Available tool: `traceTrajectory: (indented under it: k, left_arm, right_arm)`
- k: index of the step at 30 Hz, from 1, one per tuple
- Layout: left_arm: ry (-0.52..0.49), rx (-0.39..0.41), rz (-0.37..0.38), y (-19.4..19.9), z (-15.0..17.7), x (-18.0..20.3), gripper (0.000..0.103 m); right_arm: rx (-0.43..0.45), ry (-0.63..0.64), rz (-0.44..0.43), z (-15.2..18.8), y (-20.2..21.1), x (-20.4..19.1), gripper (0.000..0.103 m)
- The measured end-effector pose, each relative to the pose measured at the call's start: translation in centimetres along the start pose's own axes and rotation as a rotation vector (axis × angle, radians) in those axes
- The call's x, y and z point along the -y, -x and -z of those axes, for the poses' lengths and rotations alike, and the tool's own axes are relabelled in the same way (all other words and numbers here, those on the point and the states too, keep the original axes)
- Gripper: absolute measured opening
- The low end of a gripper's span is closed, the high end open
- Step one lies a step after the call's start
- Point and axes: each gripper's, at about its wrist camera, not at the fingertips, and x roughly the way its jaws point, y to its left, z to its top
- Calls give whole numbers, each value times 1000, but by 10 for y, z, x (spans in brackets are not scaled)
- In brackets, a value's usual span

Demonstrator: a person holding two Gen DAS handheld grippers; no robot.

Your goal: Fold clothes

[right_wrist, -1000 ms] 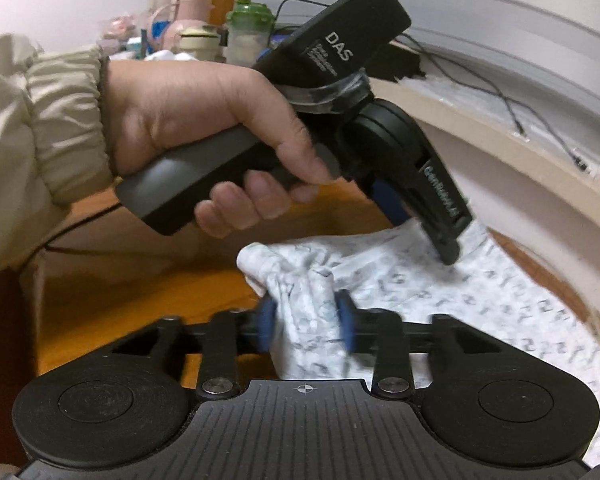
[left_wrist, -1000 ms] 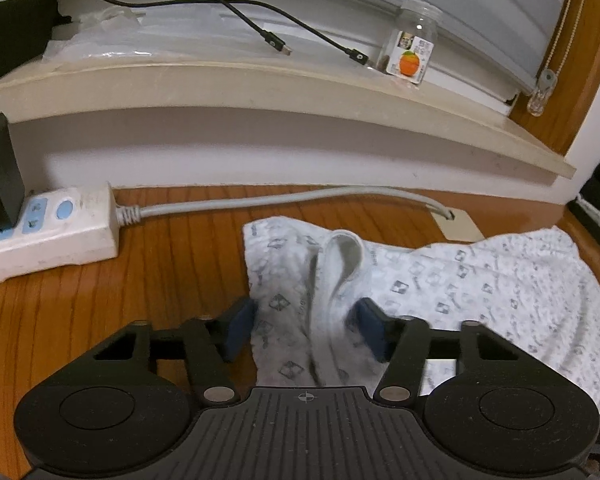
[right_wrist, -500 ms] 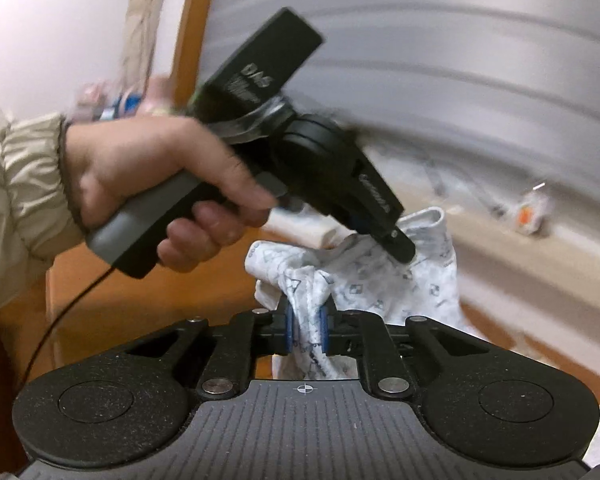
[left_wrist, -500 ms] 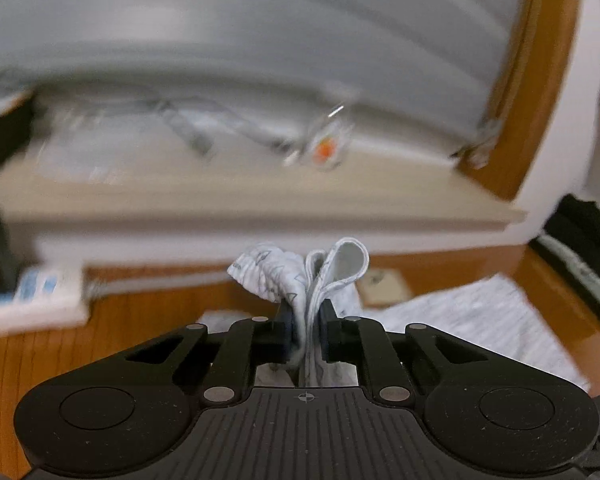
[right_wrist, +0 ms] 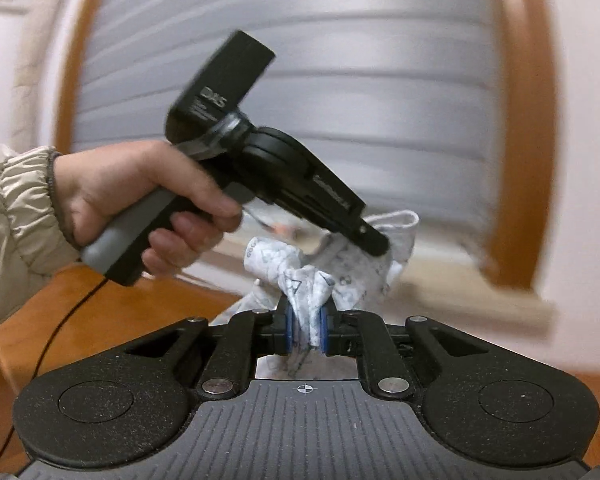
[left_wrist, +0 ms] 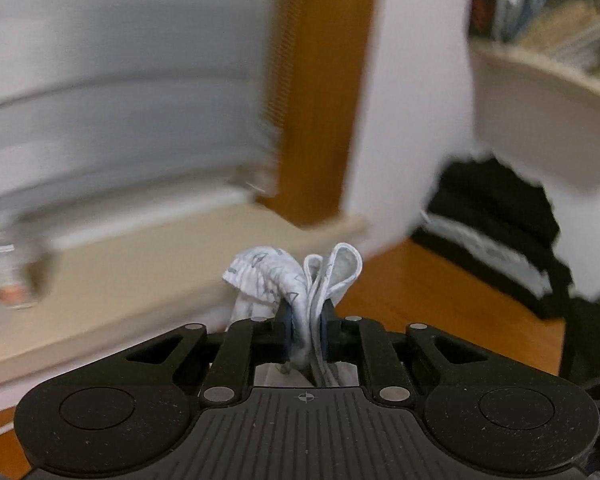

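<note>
A white garment with a small grey diamond print [left_wrist: 276, 276] is bunched between the blue pads of my left gripper [left_wrist: 306, 330], which is shut on it and holds it up off the table. My right gripper [right_wrist: 306, 330] is shut on another bunch of the same garment [right_wrist: 304, 284]. In the right wrist view the left gripper [right_wrist: 374, 246] is held by a hand just ahead and to the left, pinching the garment close beside my right grip. The rest of the garment hangs below, hidden.
A wooden table [left_wrist: 428, 292] lies below. A beige window sill [left_wrist: 148, 256] and grey blinds [left_wrist: 120, 92] are behind, with a wooden frame [left_wrist: 324, 92]. A black bag [left_wrist: 500, 216] sits at the right. A black cable [right_wrist: 56, 332] hangs from the left gripper's handle.
Both grippers closed on the garment and lifted it off the table. The views have swung up and to the right, and the background is blurred by motion.
</note>
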Motion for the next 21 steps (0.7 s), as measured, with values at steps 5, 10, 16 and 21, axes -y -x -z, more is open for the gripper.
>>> traceTrajectory:
  k: [5, 10, 16, 21]
  left_arm:
    - [-26, -89, 15, -64, 4, 27, 36]
    - [9, -73, -14, -54, 11, 6, 41]
    - [64, -65, -73, -23, 26, -36, 42]
    - [109, -67, -88, -7, 52, -64, 44]
  right_arm:
    - [-199, -172, 94, 55, 0, 65, 45]
    - [-180, -207, 132, 59, 8, 84, 50]
    - [-149, -168, 104, 37, -13, 86, 50]
    - [-248, -70, 119, 25, -77, 81, 50]
